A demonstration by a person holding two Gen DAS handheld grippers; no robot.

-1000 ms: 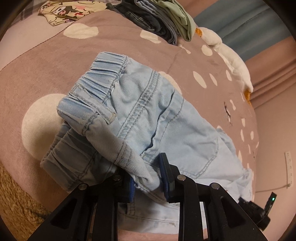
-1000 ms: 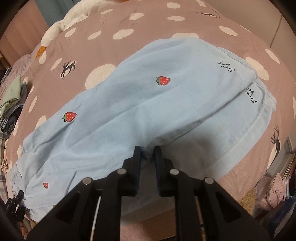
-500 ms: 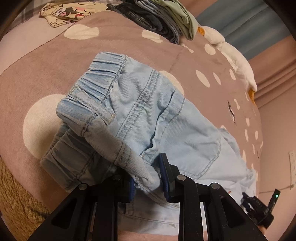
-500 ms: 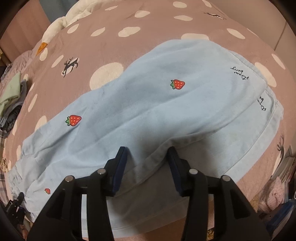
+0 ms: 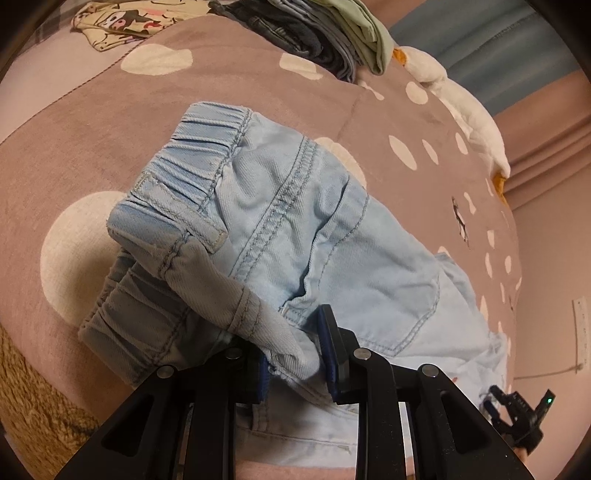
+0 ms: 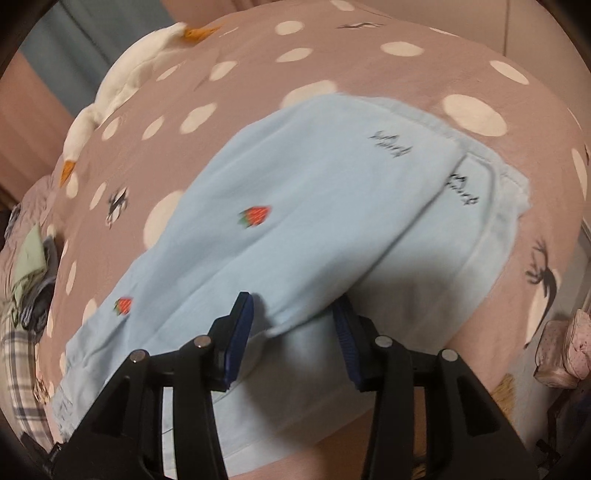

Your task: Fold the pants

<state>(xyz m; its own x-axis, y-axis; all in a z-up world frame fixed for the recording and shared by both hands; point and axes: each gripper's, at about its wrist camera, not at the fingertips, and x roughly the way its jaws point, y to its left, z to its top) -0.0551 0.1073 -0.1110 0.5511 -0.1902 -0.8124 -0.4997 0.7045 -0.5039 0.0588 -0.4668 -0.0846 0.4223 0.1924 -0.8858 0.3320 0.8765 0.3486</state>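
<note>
Light blue pants lie on a brown polka-dot bedspread. In the left wrist view my left gripper (image 5: 295, 347) is shut on a fold of the waist end of the pants (image 5: 280, 229), holding the elastic waistband lifted and doubled over. In the right wrist view the pants legs (image 6: 295, 206), printed with red strawberries, lie flat with the hems at the right. My right gripper (image 6: 293, 332) is open, its jaws spread wide either side of the near edge of the upper leg, holding nothing.
A stack of folded clothes (image 5: 325, 33) sits at the far edge of the bed, with a printed garment (image 5: 118, 22) to its left. A white plush goose (image 6: 122, 85) lies along the bed's far side. A pink bag (image 6: 561, 350) stands off the bed at right.
My right gripper has opened, let go of the leg edge and risen back a little. My left gripper keeps its hold on the waist, nearly still.
</note>
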